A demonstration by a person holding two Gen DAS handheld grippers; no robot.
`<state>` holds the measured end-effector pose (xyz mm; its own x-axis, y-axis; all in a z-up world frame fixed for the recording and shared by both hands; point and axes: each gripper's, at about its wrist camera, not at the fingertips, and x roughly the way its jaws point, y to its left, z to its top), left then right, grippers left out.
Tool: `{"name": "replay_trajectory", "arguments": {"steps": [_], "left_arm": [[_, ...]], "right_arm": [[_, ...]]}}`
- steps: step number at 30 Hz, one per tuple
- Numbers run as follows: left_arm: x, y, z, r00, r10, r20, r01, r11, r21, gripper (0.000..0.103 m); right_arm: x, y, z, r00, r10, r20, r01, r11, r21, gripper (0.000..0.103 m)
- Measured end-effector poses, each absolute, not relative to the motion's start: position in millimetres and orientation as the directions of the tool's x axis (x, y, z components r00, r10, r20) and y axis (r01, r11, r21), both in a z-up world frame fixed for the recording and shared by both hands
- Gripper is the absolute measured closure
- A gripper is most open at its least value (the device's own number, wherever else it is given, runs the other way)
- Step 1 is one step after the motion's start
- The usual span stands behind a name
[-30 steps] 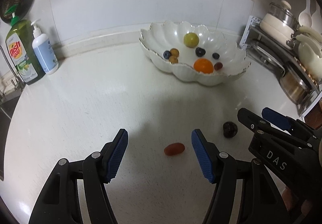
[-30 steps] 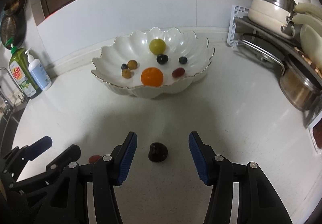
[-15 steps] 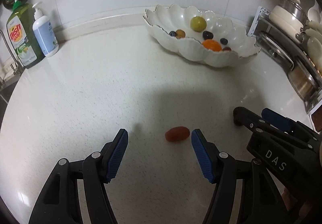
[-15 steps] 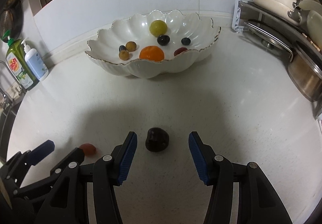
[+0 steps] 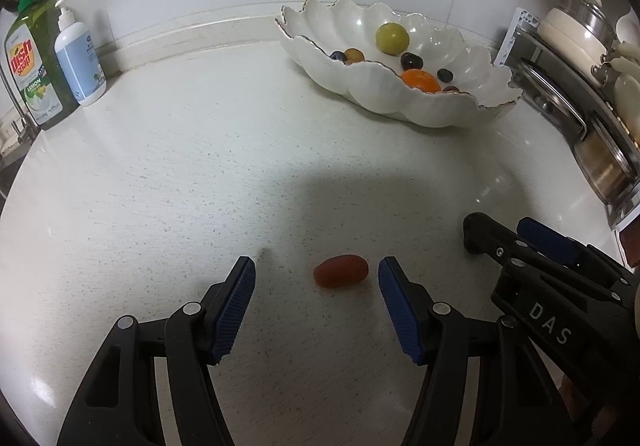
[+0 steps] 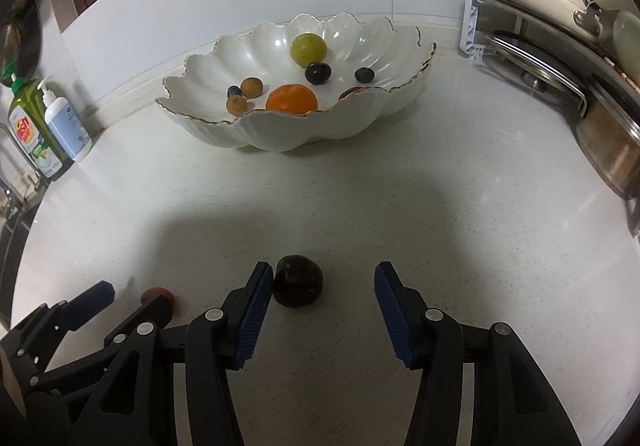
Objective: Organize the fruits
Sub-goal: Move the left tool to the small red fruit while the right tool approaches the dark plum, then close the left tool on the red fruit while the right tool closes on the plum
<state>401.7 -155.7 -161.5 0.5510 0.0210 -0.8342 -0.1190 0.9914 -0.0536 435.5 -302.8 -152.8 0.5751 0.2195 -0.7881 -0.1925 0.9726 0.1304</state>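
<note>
The white bowl (image 6: 296, 133) already holds about 8 fruits. 2 are left on the counter (image 5: 200, 173) in front of it: a red tomato (image 5: 340, 270) between the open left gripper (image 5: 316, 274), and a dark plum (image 6: 298, 280) between the open right gripper (image 6: 324, 280).

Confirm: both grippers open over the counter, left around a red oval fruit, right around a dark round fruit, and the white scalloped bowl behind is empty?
Not quite: the white scalloped bowl is not empty. The right wrist view shows an orange fruit, a green one and several small dark and brown ones inside. The rest holds: left gripper, red oval fruit, right gripper, dark round fruit.
</note>
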Motion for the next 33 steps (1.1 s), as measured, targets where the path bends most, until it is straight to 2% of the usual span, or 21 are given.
{"name": "replay_trajectory", "arguments": {"steps": [8, 11, 13, 14, 20, 33], "left_arm": [[408.0, -158.9, -169.8, 0.526, 0.012, -0.851, -0.11, 0.992, -0.055, 0.045], [408.1, -162.5, -170.4, 0.533, 0.023, -0.846, -0.098, 0.995, -0.034, 0.052], [408.1, -163.0, -170.7, 0.536, 0.034, -0.844, -0.095, 0.995, -0.02, 0.057], [408.6, -162.0, -170.1, 0.538, 0.023, -0.843, -0.093, 0.995, -0.031, 0.06], [410.1, -160.8, -167.8, 0.537, -0.031, -0.843, -0.064, 0.995, -0.077, 0.075], [405.6, -149.5, -154.6, 0.564, -0.063, -0.824, -0.056, 0.992, -0.115, 0.076]], "right_arm": [[441.3, -300.3, -157.7, 0.55, 0.272, -0.79, -0.222, 0.959, 0.176, 0.051], [441.9, -295.9, -160.2, 0.534, 0.29, -0.794, -0.239, 0.953, 0.186, 0.062], [441.7, -294.9, -161.7, 0.532, 0.286, -0.797, -0.239, 0.954, 0.182, 0.073], [441.7, -295.2, -162.6, 0.528, 0.29, -0.798, -0.24, 0.952, 0.188, 0.073], [439.1, -297.1, -162.7, 0.536, 0.286, -0.795, -0.226, 0.955, 0.192, 0.074], [425.9, -296.4, -152.3, 0.567, 0.263, -0.78, -0.201, 0.963, 0.178, 0.074]]}}
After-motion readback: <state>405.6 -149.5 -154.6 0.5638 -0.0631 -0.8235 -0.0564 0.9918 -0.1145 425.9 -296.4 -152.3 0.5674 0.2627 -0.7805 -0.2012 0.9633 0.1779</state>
